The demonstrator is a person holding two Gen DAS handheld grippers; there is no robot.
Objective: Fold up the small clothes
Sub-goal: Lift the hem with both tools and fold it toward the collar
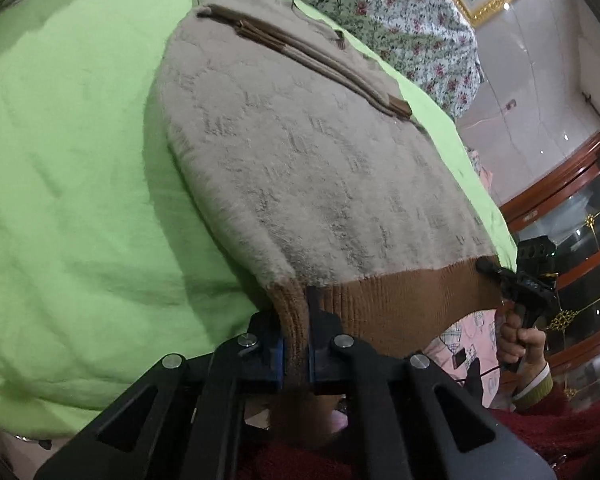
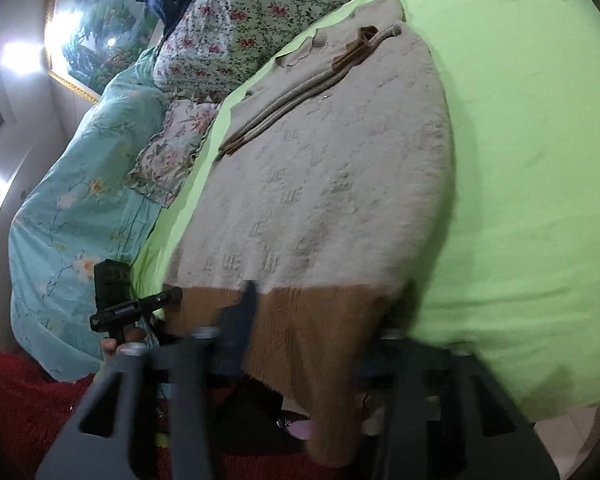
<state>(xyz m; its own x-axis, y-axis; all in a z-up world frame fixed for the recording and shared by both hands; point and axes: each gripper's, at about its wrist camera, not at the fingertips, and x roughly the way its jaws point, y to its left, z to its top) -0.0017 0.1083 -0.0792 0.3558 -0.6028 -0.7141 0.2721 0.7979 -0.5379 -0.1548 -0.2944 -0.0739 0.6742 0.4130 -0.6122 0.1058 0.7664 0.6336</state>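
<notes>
Both tongs, left [image 1: 296,344] and right [image 2: 300,360], angled down, clamping sweater hem [image 1: 380,304]

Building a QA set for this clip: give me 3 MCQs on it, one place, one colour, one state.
1. Where does the sweater lie?
A. on the green sheet
B. on the floor
C. on a chair

2. What colour is the sweater's ribbed hem?
A. blue
B. brown
C. white

3. What is the left gripper doing?
A. hanging open above the sheet
B. shut on the hem
C. shut on a sleeve

Key:
1 A, the green sheet shows around the sweater in both views.
2 B, a brown ribbed band runs along the near edge.
3 B, the hem is pinched between its pads in the left wrist view.
</notes>
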